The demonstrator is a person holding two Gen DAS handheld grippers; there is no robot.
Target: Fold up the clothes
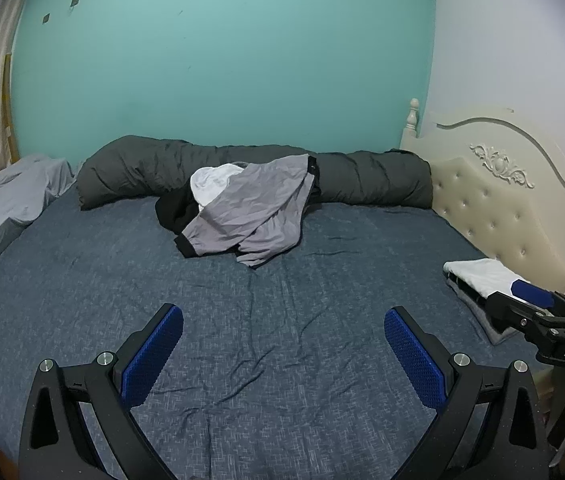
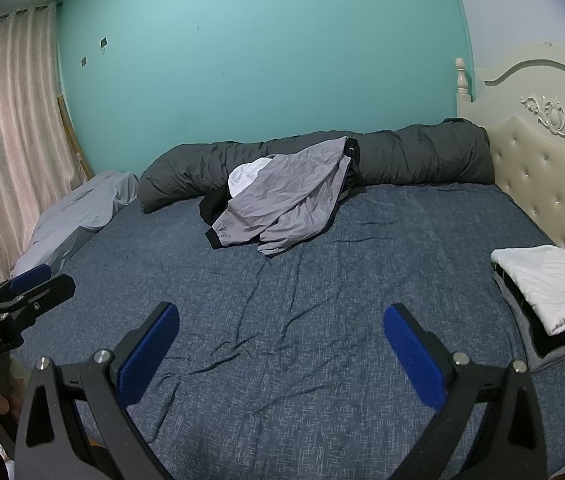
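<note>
A heap of unfolded clothes [image 1: 250, 212] lies at the far middle of the bed: a grey garment with black cuffs on top, with white and black pieces under it. The right wrist view shows the same heap [image 2: 282, 200]. A stack of folded clothes [image 2: 546, 296] with a white piece on top sits at the right by the headboard, seen too in the left wrist view as the folded stack [image 1: 478, 280]. My left gripper [image 1: 282, 320] is open above bare sheet, well short of the heap. My right gripper [image 2: 280, 316] is open too, with nothing between its fingers.
The bed has a dark blue sheet [image 1: 282, 360]. A rolled dark grey duvet [image 1: 374, 180] lies along the teal wall. A light grey cover [image 2: 78, 216] is bunched at the left. A cream tufted headboard [image 2: 550, 176] bounds the right side. A curtain [image 2: 10, 120] hangs at the left.
</note>
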